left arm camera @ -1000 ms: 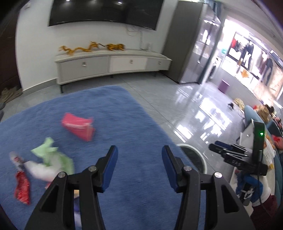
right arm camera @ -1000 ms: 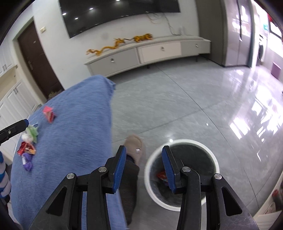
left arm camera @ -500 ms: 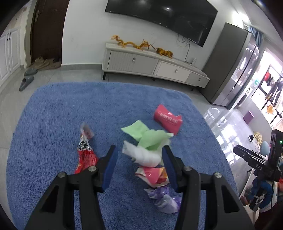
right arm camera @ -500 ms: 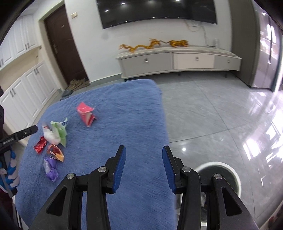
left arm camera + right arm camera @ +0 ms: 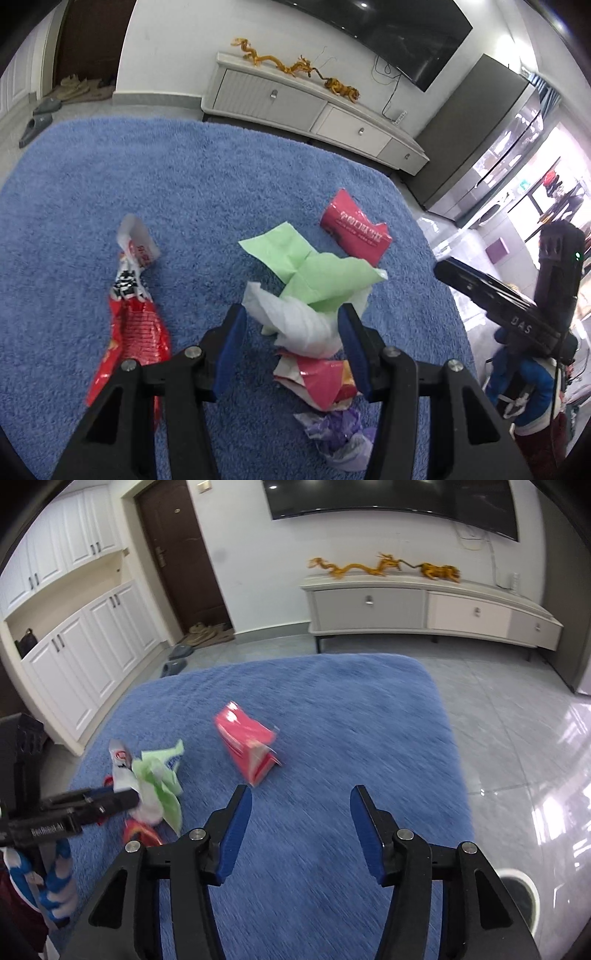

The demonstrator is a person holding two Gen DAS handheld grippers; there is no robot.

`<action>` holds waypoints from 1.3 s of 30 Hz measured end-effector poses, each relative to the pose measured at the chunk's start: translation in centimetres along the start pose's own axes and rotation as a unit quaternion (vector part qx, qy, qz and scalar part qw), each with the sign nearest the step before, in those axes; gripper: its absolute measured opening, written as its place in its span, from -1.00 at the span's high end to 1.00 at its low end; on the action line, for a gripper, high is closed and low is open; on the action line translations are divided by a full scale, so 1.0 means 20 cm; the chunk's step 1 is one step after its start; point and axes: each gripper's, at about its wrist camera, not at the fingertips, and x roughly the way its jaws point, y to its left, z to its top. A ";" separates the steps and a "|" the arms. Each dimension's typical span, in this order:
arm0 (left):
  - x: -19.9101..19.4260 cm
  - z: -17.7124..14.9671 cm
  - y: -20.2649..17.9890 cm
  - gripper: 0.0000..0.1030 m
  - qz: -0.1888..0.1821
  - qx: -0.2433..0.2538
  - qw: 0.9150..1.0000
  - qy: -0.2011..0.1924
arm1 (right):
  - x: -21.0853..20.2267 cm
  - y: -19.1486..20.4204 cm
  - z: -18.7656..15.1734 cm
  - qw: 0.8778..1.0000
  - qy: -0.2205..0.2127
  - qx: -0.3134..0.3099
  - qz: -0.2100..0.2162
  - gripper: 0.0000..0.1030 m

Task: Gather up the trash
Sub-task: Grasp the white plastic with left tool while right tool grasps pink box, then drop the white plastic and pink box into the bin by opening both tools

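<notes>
Trash lies on a blue rug [image 5: 207, 192]. My left gripper [image 5: 293, 325] is open, its jaws on either side of a crumpled white tissue [image 5: 295, 321] under green paper [image 5: 317, 266]. A red snack bag [image 5: 129, 332] lies to its left, a pink-red wrapper [image 5: 319, 380] and a purple wrapper [image 5: 338, 439] below it, a red packet [image 5: 354, 229] beyond. My right gripper [image 5: 301, 808] is open and empty above the rug [image 5: 332, 709], with the red packet [image 5: 247, 742] just ahead to its left. The white bin [image 5: 521, 893] sits at the lower right.
A low white TV cabinet [image 5: 424, 605] stands along the far wall beyond the rug. White cupboards [image 5: 85, 642] and a dark door [image 5: 184, 557] are at left. Shiny grey tile floor [image 5: 517, 720] lies right of the rug. Slippers [image 5: 37, 122] lie at the rug's far left.
My left gripper swung left from the rug's edge and came down around the white tissue. My right gripper swung left from over the bin to over the rug, toward the red packet.
</notes>
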 end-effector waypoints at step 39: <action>-0.46 -0.06 -0.18 0.74 -0.054 0.008 0.996 -0.077 | -0.26 0.09 -0.07 0.998 -0.056 -0.004 0.019 0.50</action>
